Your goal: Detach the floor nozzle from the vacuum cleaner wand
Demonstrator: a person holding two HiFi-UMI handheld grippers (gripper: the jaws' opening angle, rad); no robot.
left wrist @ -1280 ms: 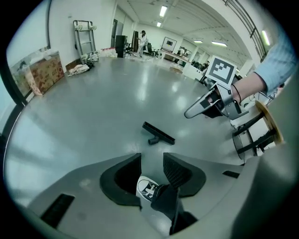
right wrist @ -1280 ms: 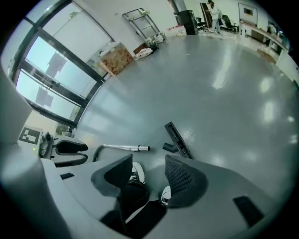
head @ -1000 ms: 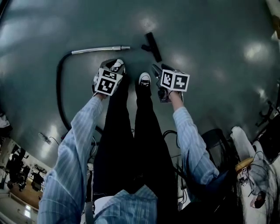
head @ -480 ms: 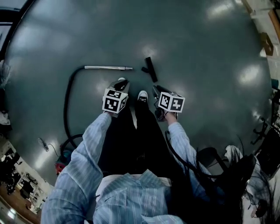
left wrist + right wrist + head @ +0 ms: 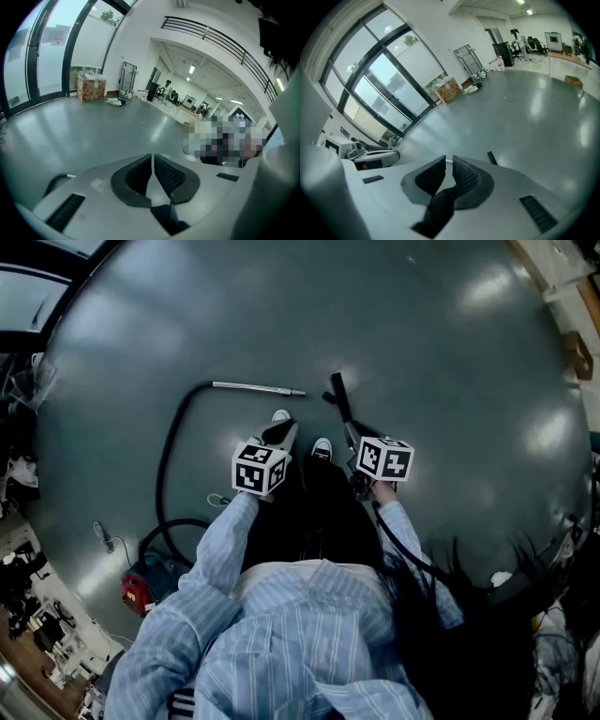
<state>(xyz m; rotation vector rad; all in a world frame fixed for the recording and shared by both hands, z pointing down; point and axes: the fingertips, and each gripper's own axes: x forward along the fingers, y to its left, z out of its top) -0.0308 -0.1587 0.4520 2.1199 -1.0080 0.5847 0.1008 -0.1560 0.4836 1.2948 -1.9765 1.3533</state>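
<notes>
**Both tools nearly closed and empty, nozzle off the wand**

Left tool [image 5: 152, 161]: jaws have just been closing, pads practically together, nothing between them. Right tool [image 5: 448, 164]: also just been closing, a thin gap left, nothing in it. The nozzle [image 5: 339, 397] lies on the floor [image 5: 450, 381] just beyond the right tool. The wand [image 5: 258, 387] lies beyond the left tool, its tip near the nozzle but apart from it. The hose [image 5: 173, 451] curves back from the wand, out to the left tool's left.
</notes>
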